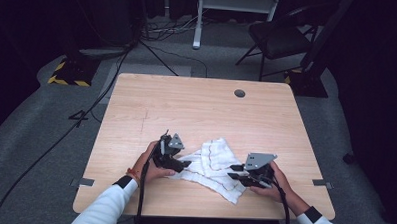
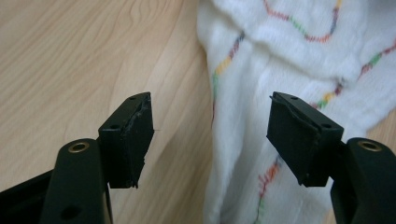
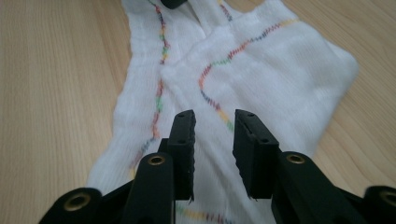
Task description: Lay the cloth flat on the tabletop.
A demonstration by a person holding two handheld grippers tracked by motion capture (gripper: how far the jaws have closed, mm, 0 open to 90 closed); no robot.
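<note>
A white cloth [image 1: 212, 165] with wavy multicoloured stitching lies rumpled on the wooden table [image 1: 196, 107], near its front edge. My left gripper [image 1: 184, 164] rests at the cloth's left end. In the left gripper view its jaws stand wide open [image 2: 210, 126], one over bare wood and one over the cloth [image 2: 289, 60]. My right gripper [image 1: 233, 171] is at the cloth's right end. Its jaws are narrowly open [image 3: 214, 135] just above the cloth [image 3: 261, 70], with nothing gripped between them.
A round grommet hole [image 1: 239, 93] sits near the table's far edge. Beyond the table stand a black folding chair [image 1: 279, 37], a white frame leg [image 1: 198, 22] and a hazard-taped stand base [image 1: 68, 72]. Cables [image 1: 112, 84] run across the grey floor at the left.
</note>
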